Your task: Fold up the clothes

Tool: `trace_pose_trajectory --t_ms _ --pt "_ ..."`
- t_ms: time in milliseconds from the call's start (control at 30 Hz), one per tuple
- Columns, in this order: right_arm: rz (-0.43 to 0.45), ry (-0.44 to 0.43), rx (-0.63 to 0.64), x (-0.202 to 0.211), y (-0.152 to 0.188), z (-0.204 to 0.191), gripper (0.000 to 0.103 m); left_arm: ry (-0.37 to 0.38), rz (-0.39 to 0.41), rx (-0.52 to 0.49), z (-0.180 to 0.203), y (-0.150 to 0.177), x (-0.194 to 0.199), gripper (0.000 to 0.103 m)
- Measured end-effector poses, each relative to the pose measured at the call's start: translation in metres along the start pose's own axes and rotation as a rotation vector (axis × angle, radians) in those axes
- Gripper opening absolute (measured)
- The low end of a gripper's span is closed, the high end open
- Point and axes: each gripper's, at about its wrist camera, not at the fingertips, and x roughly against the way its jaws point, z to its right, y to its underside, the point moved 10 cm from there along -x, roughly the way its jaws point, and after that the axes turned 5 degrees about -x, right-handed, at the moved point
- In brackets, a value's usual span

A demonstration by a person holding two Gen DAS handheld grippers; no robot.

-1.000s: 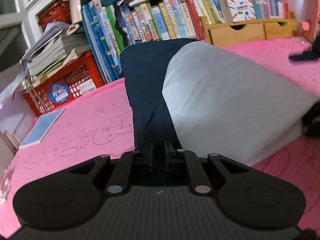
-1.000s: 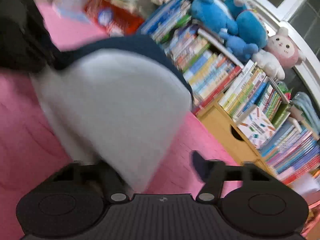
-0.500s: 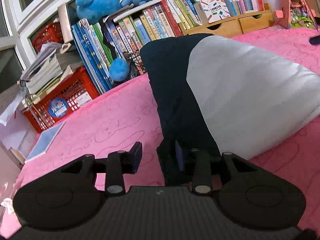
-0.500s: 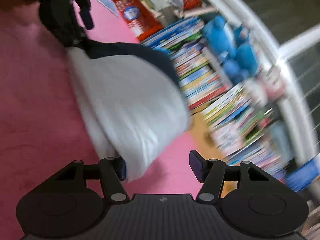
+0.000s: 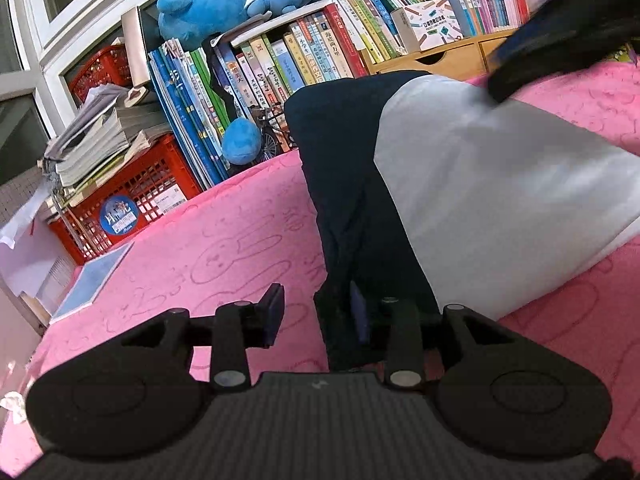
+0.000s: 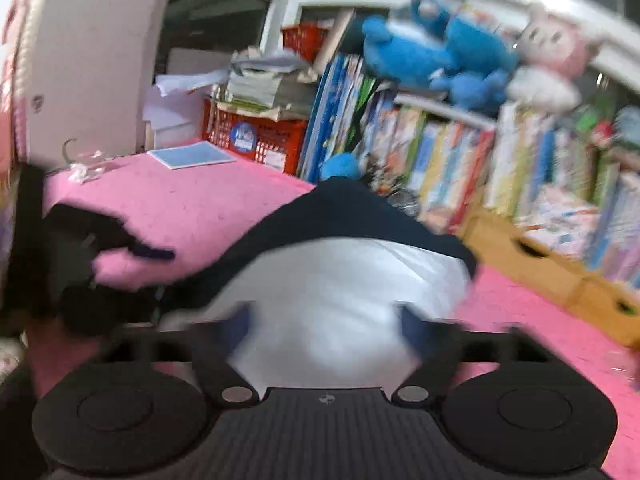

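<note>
A folded garment (image 5: pixel 480 184), navy on one side and pale grey on the other, lies on the pink table cover (image 5: pixel 224 248). My left gripper (image 5: pixel 316 316) is open at its near navy corner. The cloth rests against the right pad, and the left pad stands clear of it. In the right wrist view, which is blurred, my right gripper (image 6: pixel 326 324) is over the garment's (image 6: pixel 352 280) grey end. Its jaws are closing with grey cloth between the fingers, which still stand well apart. From the left wrist view the right gripper (image 5: pixel 560 32) is a dark blur at the far grey edge.
Rows of books (image 5: pixel 312 56), a red crate (image 5: pixel 136 192) with stacked papers, wooden drawers (image 5: pixel 436 60) and blue plush toys (image 5: pixel 224 8) line the table's far side. A blue booklet (image 5: pixel 94 280) lies at the left edge.
My left gripper opened off the navy corner and has stayed open. My right gripper rose and rolled, its view swinging level, and its fingers have narrowed with grey cloth now between them.
</note>
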Motion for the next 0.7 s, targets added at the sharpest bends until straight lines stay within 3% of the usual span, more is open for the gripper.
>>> trace_pose_trajectory --t_ms 100,200,333,500,600,667,700 --pt "-0.121 0.001 -0.052 -0.08 -0.019 0.003 0.021 0.018 -0.001 0.023 -0.003 0.001 0.0 0.035" --pt "-0.178 0.009 -0.083 -0.147 -0.04 0.009 0.015 0.027 0.0 0.035 -0.003 0.001 0.0 0.035" --pt "-0.223 0.021 -0.106 -0.204 -0.062 0.017 0.015 0.075 -0.002 0.104 -0.009 0.002 0.0 0.035" --pt "-0.221 0.015 -0.136 -0.249 -0.058 0.022 0.015 0.133 -0.006 0.186 -0.018 0.004 -0.003 0.035" --pt "-0.21 -0.006 -0.205 -0.25 -0.06 0.029 0.021 0.139 -0.01 0.215 -0.021 0.005 -0.002 0.04" --pt "-0.184 -0.03 -0.277 -0.231 -0.066 0.034 0.045 0.134 -0.013 0.219 -0.022 0.006 -0.002 0.046" --pt "-0.15 -0.058 -0.317 -0.212 -0.068 0.038 0.064 0.132 -0.014 0.221 -0.022 0.006 -0.002 0.047"
